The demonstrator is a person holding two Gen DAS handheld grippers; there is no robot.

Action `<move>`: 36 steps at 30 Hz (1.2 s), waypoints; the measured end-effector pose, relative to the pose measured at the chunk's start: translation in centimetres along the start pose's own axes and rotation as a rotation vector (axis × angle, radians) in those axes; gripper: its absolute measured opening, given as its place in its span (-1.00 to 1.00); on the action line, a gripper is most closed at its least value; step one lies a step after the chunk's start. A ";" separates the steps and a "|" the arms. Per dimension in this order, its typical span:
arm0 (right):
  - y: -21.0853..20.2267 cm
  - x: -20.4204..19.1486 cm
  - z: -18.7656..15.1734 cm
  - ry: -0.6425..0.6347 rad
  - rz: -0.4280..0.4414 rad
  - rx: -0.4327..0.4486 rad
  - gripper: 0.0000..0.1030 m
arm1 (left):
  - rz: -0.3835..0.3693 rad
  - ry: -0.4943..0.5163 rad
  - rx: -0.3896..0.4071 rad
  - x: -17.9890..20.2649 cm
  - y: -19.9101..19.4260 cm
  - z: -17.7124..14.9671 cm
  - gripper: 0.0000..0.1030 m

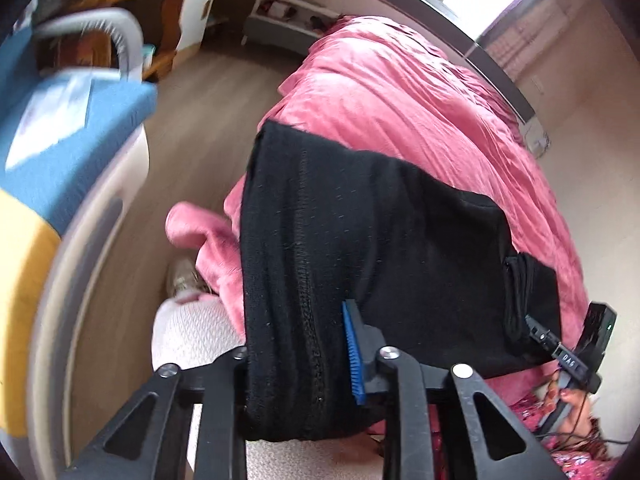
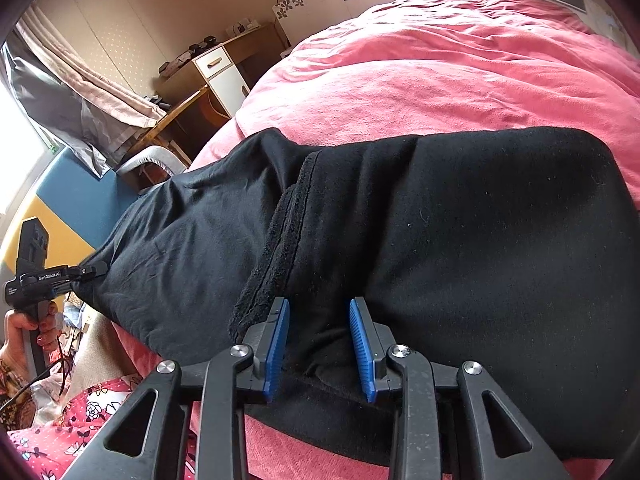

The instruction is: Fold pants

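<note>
Black pants gripped by both tongs, pink bedspread beneath, desk beyond

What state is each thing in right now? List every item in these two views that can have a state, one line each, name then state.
black pants: folded over, lying on the bed, an edge gripped at each end.
left gripper: shut on the pants' seamed edge.
right gripper: shut on a bunch of pants fabric.
pink bedcover: spread over the bed, wrinkled.
white drawer: closed.
</note>
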State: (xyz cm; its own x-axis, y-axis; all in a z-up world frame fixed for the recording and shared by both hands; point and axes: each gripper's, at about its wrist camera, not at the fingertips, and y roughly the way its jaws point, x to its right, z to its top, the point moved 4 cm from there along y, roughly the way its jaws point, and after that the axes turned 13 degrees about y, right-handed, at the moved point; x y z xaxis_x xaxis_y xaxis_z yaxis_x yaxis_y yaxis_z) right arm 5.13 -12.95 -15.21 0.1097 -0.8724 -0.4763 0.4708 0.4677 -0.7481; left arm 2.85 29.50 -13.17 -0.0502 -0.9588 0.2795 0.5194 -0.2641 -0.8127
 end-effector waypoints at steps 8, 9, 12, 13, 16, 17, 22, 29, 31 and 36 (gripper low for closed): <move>-0.8 -0.4 0.2 -0.014 -0.011 -0.017 -0.14 | -0.090 -0.036 0.184 2.1 -4.0 2.5 -0.58; -0.9 -0.5 0.3 -0.013 -0.013 -0.016 -0.12 | -0.099 -0.037 0.201 2.4 -4.4 2.8 -0.59; -1.5 -0.3 0.6 -0.006 -0.011 -0.015 -0.05 | -0.139 -0.033 0.261 3.6 -5.6 3.8 -0.60; -1.8 -0.2 0.7 -0.003 -0.010 -0.013 -0.04 | -0.147 -0.027 0.273 4.1 -5.8 4.1 -0.60; -2.5 0.1 0.9 0.005 -0.014 -0.016 -0.01 | -0.158 0.025 0.314 5.9 -6.7 5.3 -0.61; -2.8 0.3 0.9 0.007 -0.020 -0.018 0.01 | -0.166 0.046 0.328 6.8 -7.1 5.9 -0.61; -4.5 2.0 0.7 0.009 -0.110 -0.022 0.05 | -0.208 0.162 0.383 10.9 -8.6 8.2 -0.65; -7.9 6.2 -0.4 0.153 -0.104 -0.019 0.05 | -0.346 0.330 0.480 18.7 -10.6 10.2 -0.94; -8.4 7.0 -0.5 0.178 -0.098 -0.008 0.05 | -0.386 0.390 0.507 20.9 -11.0 10.4 -0.94; -8.9 7.3 -0.5 0.184 -0.090 -0.003 0.05 | -0.329 0.469 0.445 23.1 -8.6 10.2 -0.93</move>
State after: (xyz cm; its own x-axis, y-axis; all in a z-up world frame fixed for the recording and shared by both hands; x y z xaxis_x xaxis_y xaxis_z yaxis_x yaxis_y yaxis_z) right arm 1.30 -23.42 -12.33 -0.0944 -0.8701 -0.4838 0.4690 0.3898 -0.7926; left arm 5.95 10.67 5.47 -0.5727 -0.8071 0.1435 0.7074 -0.5750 -0.4112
